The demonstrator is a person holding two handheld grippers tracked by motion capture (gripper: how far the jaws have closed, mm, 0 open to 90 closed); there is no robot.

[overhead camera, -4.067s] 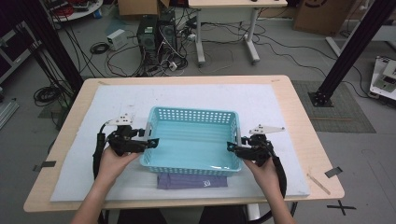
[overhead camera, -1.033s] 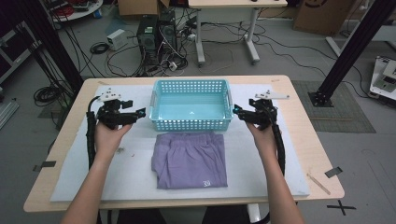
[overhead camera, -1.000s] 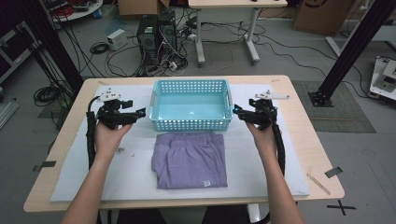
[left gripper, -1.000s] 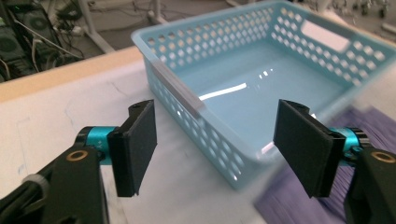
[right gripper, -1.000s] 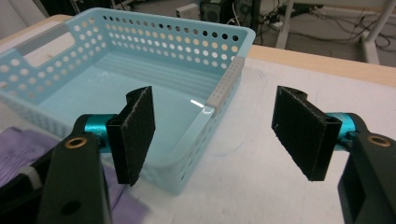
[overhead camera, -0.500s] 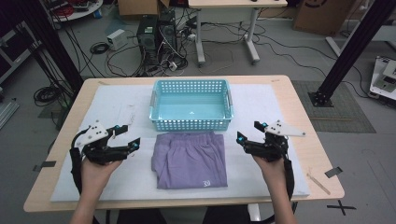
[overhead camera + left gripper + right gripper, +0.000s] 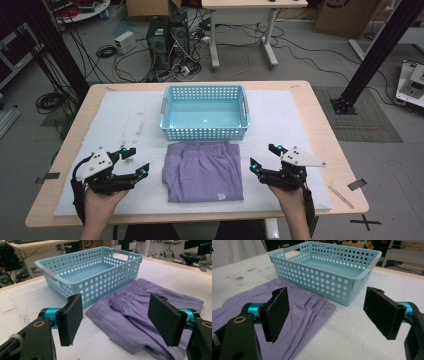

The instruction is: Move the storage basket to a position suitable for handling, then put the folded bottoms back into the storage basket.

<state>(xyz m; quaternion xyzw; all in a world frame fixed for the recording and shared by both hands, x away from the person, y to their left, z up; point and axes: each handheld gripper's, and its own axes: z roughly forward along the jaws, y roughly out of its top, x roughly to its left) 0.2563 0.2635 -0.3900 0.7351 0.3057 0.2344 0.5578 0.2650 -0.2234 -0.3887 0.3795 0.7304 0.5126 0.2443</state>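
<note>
Wooden tabletop (image 7: 320, 115), light plywood, carrying all items; a white padded mat (image 7: 125, 125) covers most of it, probably to give the cloth a clean, slightly yielding surface.

Basket (image 7: 205, 131), light blue perforated plastic, rectangular, with cut-out handles at both short ends. It stands at the far middle of the mat, nothing inside, near wall just beside the garment's waistband. Placed that way, it reads as the likely receptacle for the cloth.

Shorts (image 7: 204, 171), purple fabric, folded flat, elastic gathered waistband toward the basket. They lie on the mat between the two grippers, apart from both. In the left gripper view the shorts (image 7: 140, 315) sit just beyond the pads.

Left gripper (image 7: 131, 161), held in the person's left hand at the near left of the mat, jaws spread wide with nothing between them, aimed toward the garment's left edge.

Right gripper (image 7: 264, 156), mirrored at the near right; its jaws have just been opening and stand released, nothing between them. The symmetrical pose suggests a two-sided pick-up of the shorts is being prepared.
</note>
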